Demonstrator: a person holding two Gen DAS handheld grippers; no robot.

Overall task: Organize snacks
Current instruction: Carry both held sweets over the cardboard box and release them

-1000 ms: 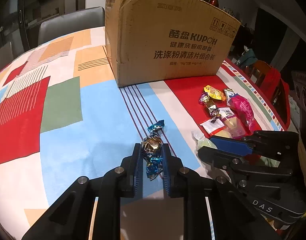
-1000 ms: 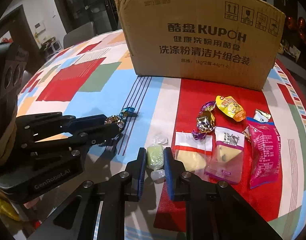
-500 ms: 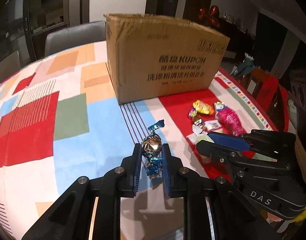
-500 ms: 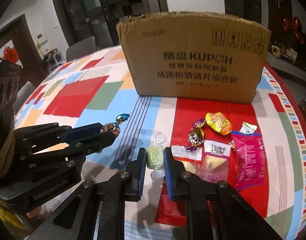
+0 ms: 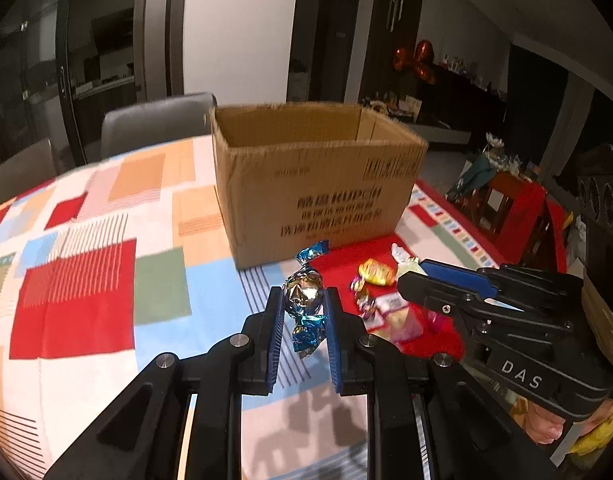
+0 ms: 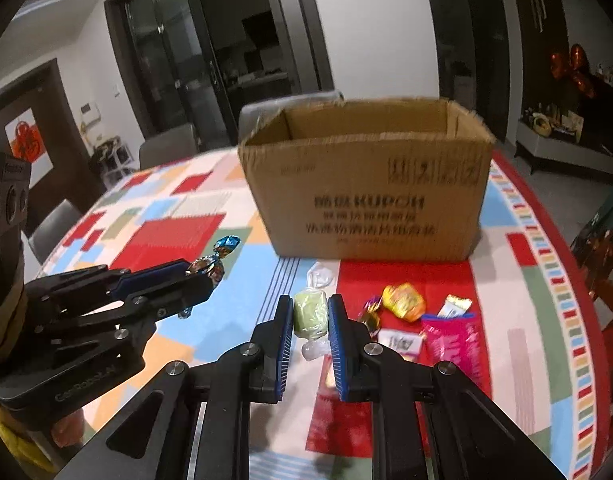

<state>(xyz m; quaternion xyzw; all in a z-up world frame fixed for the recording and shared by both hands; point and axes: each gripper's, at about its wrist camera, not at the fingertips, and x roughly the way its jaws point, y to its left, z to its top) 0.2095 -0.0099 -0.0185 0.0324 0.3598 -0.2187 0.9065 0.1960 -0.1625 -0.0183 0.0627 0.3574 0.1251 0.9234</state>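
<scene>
You have a sweet in each claw, both lifted clear of the table [image 5: 86, 280] and facing the open cardboard box [image 5: 318, 184]. Your left gripper [image 5: 304, 312] is nearly closed on the gold foil candy [image 5: 303, 294], its pads pressing the round middle while the blue twisted ends stick out above and below. Your right gripper [image 6: 310, 316] is pinched on the pale green candy [image 6: 310, 314] in a clear wrapper, again across the body with the twists free. Both sweets look very light, so weight is likely no trouble; the risk is probably slip, since foil and clear film are slick and crinkle under the pads. Keep your hold on the firm middle, never on the twists, which would likely unwind or pull loose. The green one looks softer and may squash if you squeeze harder. For room: the box top is open with no flaps in the way, but its torn near rim [image 6: 362, 142] stands between you and the inside, so carry both sweets above that edge before letting go. The two grippers sit close side by side; keep them apart as you go over. The other snacks [image 6: 402, 300] lie on the red patch below, well clear of your path.
</scene>
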